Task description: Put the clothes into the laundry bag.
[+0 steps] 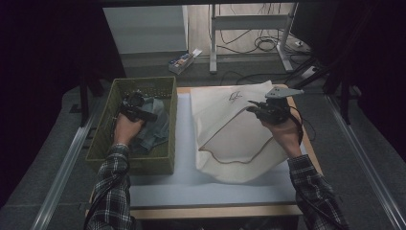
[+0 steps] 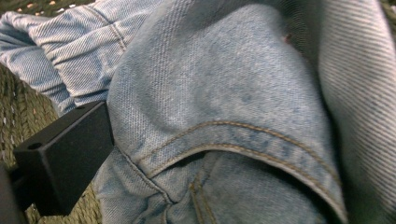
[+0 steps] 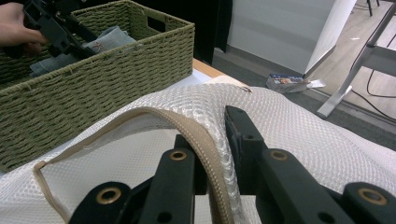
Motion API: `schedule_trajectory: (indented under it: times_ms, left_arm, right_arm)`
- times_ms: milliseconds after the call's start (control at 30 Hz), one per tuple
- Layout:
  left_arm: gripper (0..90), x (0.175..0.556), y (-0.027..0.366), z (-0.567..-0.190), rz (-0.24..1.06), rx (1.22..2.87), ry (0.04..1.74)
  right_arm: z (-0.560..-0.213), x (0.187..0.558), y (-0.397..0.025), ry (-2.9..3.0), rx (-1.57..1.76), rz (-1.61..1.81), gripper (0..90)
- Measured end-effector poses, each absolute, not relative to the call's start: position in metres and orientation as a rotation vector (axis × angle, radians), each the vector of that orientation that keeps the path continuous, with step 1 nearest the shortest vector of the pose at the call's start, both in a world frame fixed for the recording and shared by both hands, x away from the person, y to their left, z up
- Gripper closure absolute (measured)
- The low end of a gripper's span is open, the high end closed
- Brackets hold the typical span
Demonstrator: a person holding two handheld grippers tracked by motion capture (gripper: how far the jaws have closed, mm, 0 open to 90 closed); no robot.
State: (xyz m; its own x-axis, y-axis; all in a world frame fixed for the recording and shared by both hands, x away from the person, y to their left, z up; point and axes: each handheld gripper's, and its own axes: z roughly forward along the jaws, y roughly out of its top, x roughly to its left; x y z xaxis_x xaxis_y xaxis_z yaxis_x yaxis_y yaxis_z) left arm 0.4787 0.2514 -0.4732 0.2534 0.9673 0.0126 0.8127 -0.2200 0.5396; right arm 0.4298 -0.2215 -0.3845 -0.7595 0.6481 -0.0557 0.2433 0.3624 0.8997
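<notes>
High view first: two plaid-sleeved forearms come in from the bottom, one gripper per hand. Left gripper (image 1: 136, 109) is down inside the green woven basket (image 1: 103, 134), right on the crumpled denim garment (image 1: 155, 125). From the left gripper view it's all faded blue twill, diagonal ribbing in the weave, tan double stitching curving along a thick folded seam. One blocky matte-black jaw shows at the left, pressed against the cloth; the other is hidden behind the denim, so I cannot tell whether that gripper is spread or clamped.

Over to the right gripper (image 1: 258, 109), on the white mesh laundry bag (image 1: 230, 143), which lies flat on the pale table mat (image 1: 182, 187) just beside the basket. Right gripper view gives the detail: honeycomb netting, slightly shiny, edged by a beige zipper band (image 3: 205, 140) that arcs round the bag's opening. Both jaws are pressed together on that raised edge, mesh and band pinched between them, lifted into a ridge. The basket's chunky braided wall sits behind it.
</notes>
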Motion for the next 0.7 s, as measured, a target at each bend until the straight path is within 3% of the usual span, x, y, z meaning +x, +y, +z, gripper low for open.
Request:
schedule_trajectory:
  times_ms: [300,700]
  left_arm:
    - [0.0,0.485,0.267,-0.482,0.403,2.046,1.654]
    - [0.0,0.495,0.262,-0.494,0.316,2.09,1.603]
  right_arm:
    - [-0.385,0.43,-0.221,2.231,0.774,1.365,79.4]
    - [-0.386,0.431,-0.22,2.235,0.772,1.365,79.4]
